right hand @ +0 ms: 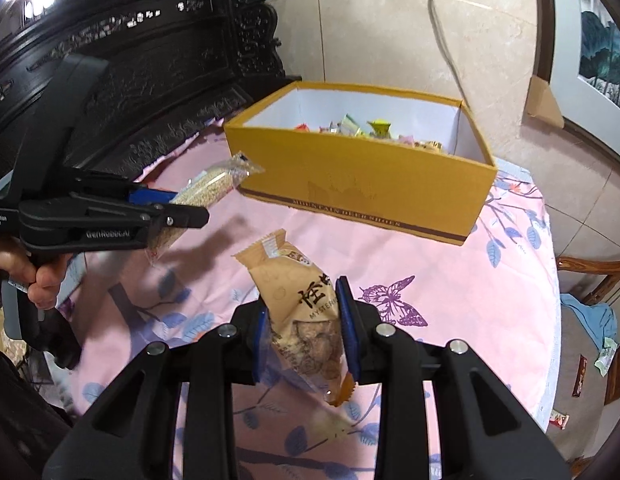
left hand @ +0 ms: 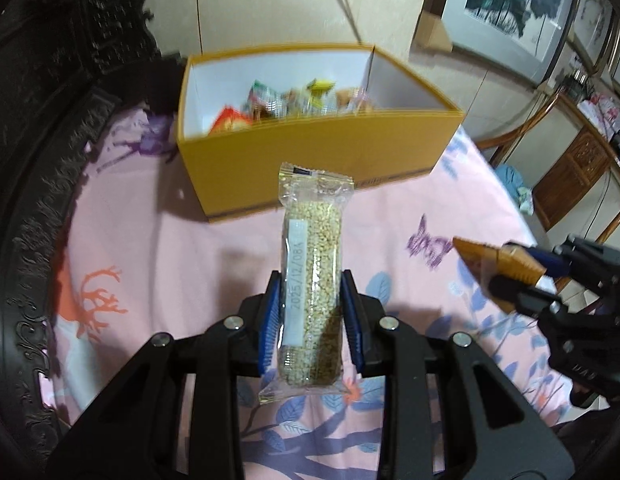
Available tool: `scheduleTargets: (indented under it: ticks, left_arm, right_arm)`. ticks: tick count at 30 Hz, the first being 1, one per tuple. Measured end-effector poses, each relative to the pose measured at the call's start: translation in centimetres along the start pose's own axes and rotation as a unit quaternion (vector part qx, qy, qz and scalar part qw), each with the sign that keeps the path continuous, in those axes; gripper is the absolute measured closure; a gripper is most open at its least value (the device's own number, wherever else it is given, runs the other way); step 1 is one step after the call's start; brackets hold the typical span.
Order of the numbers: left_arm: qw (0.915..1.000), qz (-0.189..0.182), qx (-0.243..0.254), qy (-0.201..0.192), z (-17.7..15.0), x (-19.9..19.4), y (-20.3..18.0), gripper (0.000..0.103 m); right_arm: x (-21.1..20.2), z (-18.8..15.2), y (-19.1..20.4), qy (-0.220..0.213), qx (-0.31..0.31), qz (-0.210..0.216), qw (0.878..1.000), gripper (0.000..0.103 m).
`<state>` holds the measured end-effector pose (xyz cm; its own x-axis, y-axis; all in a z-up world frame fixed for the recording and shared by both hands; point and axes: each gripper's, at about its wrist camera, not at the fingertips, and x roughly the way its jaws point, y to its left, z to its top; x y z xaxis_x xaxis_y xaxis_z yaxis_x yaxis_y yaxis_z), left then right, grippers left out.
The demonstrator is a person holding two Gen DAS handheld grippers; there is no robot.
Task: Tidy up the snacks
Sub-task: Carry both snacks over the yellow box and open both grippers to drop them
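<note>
So from the left wrist view, the left gripper [left hand: 310,312] is clamped shut on a clear-wrapped sesame bar [left hand: 311,300], pinching it across its width down near the lower end, so the bar's long axis runs straight ahead along the fingers and points right at the yellow box [left hand: 310,160]. The box sits dead ahead of that bar on the pink flowery tabletop [left hand: 150,248], open top, with a heap of snacks [left hand: 294,100] already piled inside toward the back. The right gripper [left hand: 509,280] pokes in from the right of the box's near corner, holding something tan. Switching to the right wrist view, that gripper is closed on a tan snack packet [right hand: 306,308], gripped around its middle, and the packet leans up and to the left, so its top end aims a bit left of the box, which lies ahead and slightly right. The left gripper shows up at the left here, with a hand [right hand: 38,276] on its handle, and its bar tip is just short of the box's near left corner. I'd say the left one is closer to the box and lined up better, so it probably drops first.
</note>
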<state>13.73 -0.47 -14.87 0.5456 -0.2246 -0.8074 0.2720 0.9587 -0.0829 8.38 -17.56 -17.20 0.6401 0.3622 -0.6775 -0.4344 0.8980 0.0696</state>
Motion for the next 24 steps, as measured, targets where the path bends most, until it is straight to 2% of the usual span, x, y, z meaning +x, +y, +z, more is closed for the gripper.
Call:
scheduleTargets:
  ticks: [6,12,15,17,20,24]
  left_arm:
    - [0.9991,-0.008,-0.017,-0.037,3.7,-3.4,0.2,0.074]
    - [0.9954,-0.013,-0.033,-0.089,10.1,-5.0,0.6,0.074]
    - [0.9934,-0.019,-0.044,-0.104,13.4,-4.7,0.8,0.074]
    - [0.9924,-0.008,-0.046,-0.114,15.7,-4.1,0.6,0.074]
    - [0.9913,0.0,-0.05,-0.122,18.7,-3.0,0.6,0.074]
    - [0.9917,0.014,-0.048,-0.119,20.6,-1.2,0.6,0.074]
  right_arm:
    - [-2.8,2.7,-0.9,-0.04,0.009,-0.008,0.999,0.072]
    - [-4.1,9.3,-3.7,-0.098,0.025,-0.017,0.995,0.072]
    - [-3.9,12.4,-5.3,-0.123,0.04,-0.018,0.991,0.072]
    - [-3.2,15.0,-6.4,-0.14,0.045,-0.02,0.989,0.072]
    - [-1.8,17.6,-7.4,-0.149,0.045,-0.022,0.988,0.072]
    - [0.8,19.8,-8.7,-0.145,0.048,-0.02,0.988,0.072]
